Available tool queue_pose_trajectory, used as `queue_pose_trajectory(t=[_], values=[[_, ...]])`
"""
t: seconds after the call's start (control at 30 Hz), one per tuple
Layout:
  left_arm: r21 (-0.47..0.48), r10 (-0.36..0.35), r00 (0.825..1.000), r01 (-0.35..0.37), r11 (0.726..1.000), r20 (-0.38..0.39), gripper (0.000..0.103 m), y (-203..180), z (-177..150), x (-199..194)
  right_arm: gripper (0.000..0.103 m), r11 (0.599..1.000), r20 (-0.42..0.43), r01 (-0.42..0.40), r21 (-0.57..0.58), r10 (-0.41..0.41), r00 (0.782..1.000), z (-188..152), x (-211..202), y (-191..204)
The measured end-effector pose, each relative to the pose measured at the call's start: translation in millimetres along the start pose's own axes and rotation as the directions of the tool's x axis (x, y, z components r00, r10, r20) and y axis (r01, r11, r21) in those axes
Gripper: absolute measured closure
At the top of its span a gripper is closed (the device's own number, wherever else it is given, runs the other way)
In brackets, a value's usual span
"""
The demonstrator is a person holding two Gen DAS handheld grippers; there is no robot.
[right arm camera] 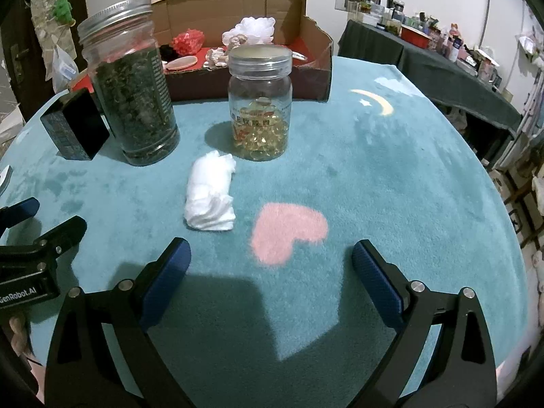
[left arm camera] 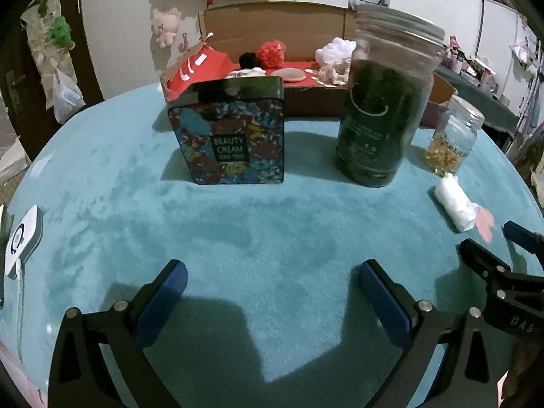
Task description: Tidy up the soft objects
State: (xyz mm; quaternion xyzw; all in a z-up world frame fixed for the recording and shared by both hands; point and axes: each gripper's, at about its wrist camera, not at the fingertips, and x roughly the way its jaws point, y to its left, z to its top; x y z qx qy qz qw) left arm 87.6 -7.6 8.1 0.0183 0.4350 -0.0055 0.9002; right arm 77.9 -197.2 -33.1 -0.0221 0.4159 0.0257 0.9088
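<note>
Both my tongs hang empty over the teal tabletop [right arm camera: 391, 176]: left tongs [left arm camera: 272, 292] spread wide, right tongs [right arm camera: 272, 272] spread wide, nothing between the blue pads of either.

Loose soft thing on the tabletop: one white roll of soft cloth or tissue [right arm camera: 210, 197]. It lies ahead of my right tongs and a bit left of their centre line, just beside the pink heart patch [right arm camera: 289, 231], near the capsule jar [right arm camera: 260, 102]. Long axis runs roughly away from me, slightly tilted, so the right tongs' gap already crosses it. From the left wrist view the same roll sits far out at the right edge, well apart from the left tongs. Right is nearer; I judge that's the one to take it, shifting a little left and forward.

Likely target is the cardboard box [right arm camera: 316, 68] behind the jars, open on top.

Counts:
- white roll on tabletop: 1
- jars: 2, the tall dark-leaf jar [right arm camera: 132, 91] and the capsule jar
- patterned tin [left arm camera: 234, 132]: 1
- cardboard box: 1
- soft items already in box: red pouf [right arm camera: 188, 40] 1, white pouf [right arm camera: 255, 29] 1, black pouf [left arm camera: 250, 59] 1; a few smaller pale pieces I can't count cleanly.
</note>
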Motion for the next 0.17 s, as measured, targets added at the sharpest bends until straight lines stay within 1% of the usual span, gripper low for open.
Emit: queue_pose_trajectory(t=[0.17], values=[[0.0, 0.002, 1.0, -0.002, 1.0, 0.001, 0.0, -0.1, 0.7, 0.1, 0.004, 1.0, -0.004, -0.002, 0.003, 0.003, 1.0, -0.1, 0.2, -0.3]])
